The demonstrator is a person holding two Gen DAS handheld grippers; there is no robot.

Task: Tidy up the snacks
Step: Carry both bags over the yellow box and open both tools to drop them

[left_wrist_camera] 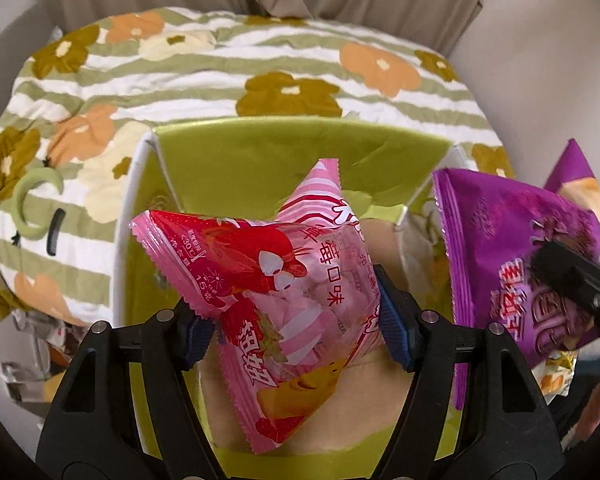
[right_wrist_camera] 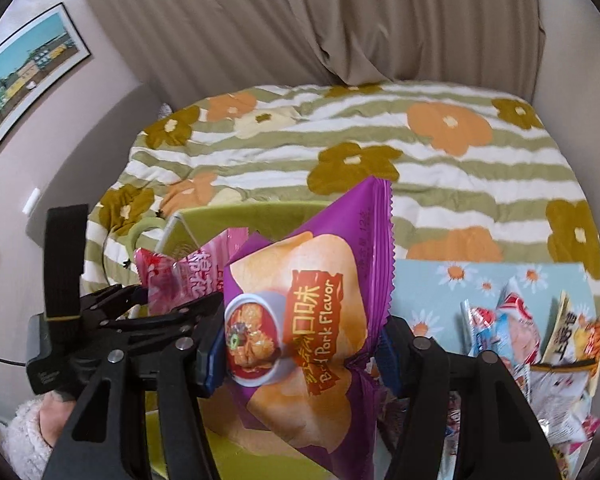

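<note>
Pink snack bag [left_wrist_camera: 288, 300]: red/pink stripes w/ red cartoon, yellow patch. Purple chip bag [right_wrist_camera: 312, 320]: purple w/ orange label, chip pic. Box [left_wrist_camera: 300, 152]: lime green inside, white edges. Bedspread [right_wrist_camera: 440, 152]: green/white stripes w/ orange, olive, cream flowers. Mat [right_wrist_camera: 432, 296]: lt blue w/ daisies. Curtain [right_wrist_camera: 300, 20]: beige.

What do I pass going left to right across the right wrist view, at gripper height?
Left gripper → pink snack packet → purple chip packet, clamped in the right gripper → loose snack packets on the blue floral cloth.
</note>
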